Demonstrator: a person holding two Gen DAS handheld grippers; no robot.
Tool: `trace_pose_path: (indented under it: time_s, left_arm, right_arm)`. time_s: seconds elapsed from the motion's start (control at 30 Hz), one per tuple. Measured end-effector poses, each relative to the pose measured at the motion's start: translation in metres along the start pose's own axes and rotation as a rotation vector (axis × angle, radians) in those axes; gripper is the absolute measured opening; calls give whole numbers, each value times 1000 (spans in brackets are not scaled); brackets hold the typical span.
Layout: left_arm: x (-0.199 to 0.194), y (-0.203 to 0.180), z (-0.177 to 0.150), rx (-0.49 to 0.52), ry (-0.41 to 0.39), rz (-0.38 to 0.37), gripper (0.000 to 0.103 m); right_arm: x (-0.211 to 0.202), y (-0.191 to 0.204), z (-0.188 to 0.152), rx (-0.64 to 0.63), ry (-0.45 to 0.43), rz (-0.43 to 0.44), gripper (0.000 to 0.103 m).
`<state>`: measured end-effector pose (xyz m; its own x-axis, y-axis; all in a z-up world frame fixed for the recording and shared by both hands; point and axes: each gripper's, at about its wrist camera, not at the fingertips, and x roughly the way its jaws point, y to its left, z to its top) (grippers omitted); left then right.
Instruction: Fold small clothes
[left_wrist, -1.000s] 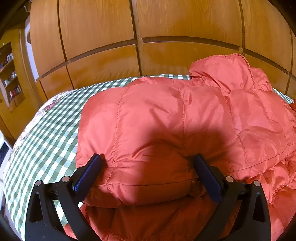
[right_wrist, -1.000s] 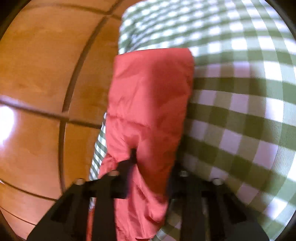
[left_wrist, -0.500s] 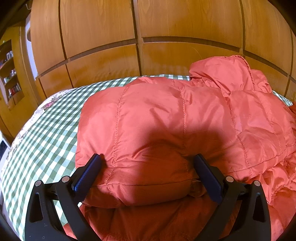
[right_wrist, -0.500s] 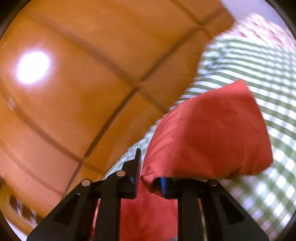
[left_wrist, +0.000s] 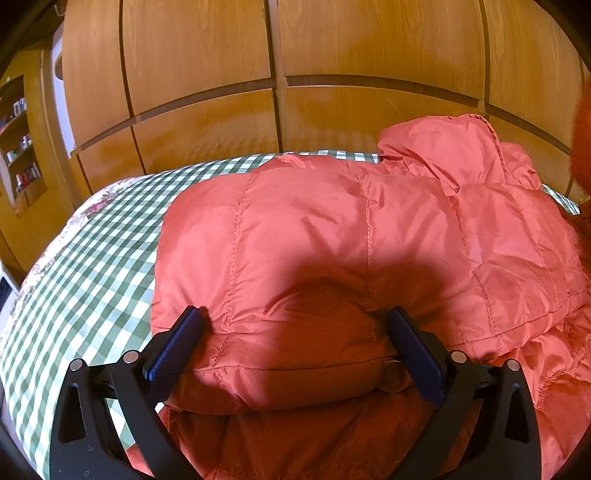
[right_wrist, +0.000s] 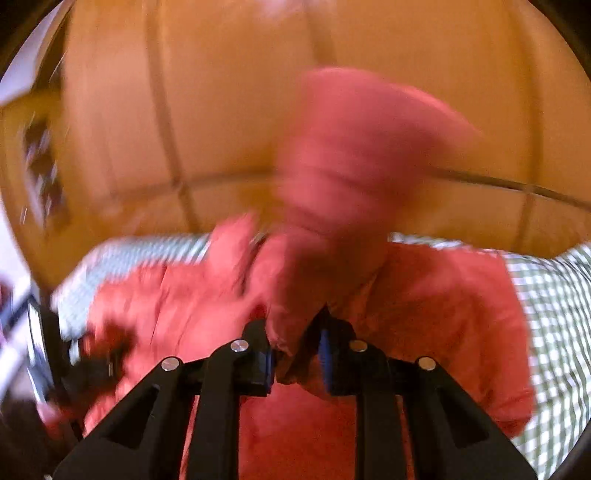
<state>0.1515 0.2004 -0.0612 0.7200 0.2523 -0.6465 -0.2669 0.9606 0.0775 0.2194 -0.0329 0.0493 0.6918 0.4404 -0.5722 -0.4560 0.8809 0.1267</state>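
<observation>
A red quilted puffer jacket (left_wrist: 332, 240) lies on a bed with a green-and-white checked cover (left_wrist: 92, 266). My left gripper (left_wrist: 295, 347) is open, its jaws wide apart on either side of a folded bulge of the jacket, pressing down on it. My right gripper (right_wrist: 295, 354) is shut on the jacket's sleeve (right_wrist: 354, 155), which stands up in front of the camera, blurred by motion. The jacket body (right_wrist: 443, 314) lies beneath it in the right wrist view.
Wooden wardrobe doors (left_wrist: 280, 74) rise close behind the bed. A wooden shelf unit (left_wrist: 18, 147) with small items stands at far left. The bed cover also shows at right in the right wrist view (right_wrist: 554, 314).
My right gripper has swung the sleeve up off the bed cover and round towards the jacket body. The left gripper has stayed still on the jacket.
</observation>
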Motion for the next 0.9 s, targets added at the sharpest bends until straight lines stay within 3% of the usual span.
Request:
trace_pose_path:
  time_s: [0.07,0.1,0.13,0.2,0.3,0.43,0.57,0.63,0.77,0.9]
  left_arm:
    - [1,0,0,-2,0,-1,99]
    - [1,0,0,-2,0,-1,99]
    - [1,1,0,-3,-1,-1,99]
    - [1,1,0,-8,-1,-4,99]
    - [1,1,-1,-11,-1,-5,99]
    - [2,1,0,-16,3,-11,99]
    - [-10,1,7,-9,20,-20,99]
    - [-31,1,14,-19,-16,-60,99]
    - [-91,-13,34,-45,-192,-183,99]
    - [-89,-41,59,-71,-156,-332,99]
  right_arm:
    - [19,24,-20,-68,75,34,40]
    - [31,39,-34,-115,133,60,56]
    - [39,51,-45,-161,180,72,65]
    - [39,71,-61,-249,212,39,78]
    - [19,71,-64,-258,163,49,86]
    - [-11,48,-71,-189,128,35,90]
    - [-43,17,-77,-87,108,-33,91]
    - [-64,-11,-83,-3,88,-95,93]
    - [-87,-56,-97,156,78,-222,94]
    - [-91,-98,-108,292,114,-309,94]
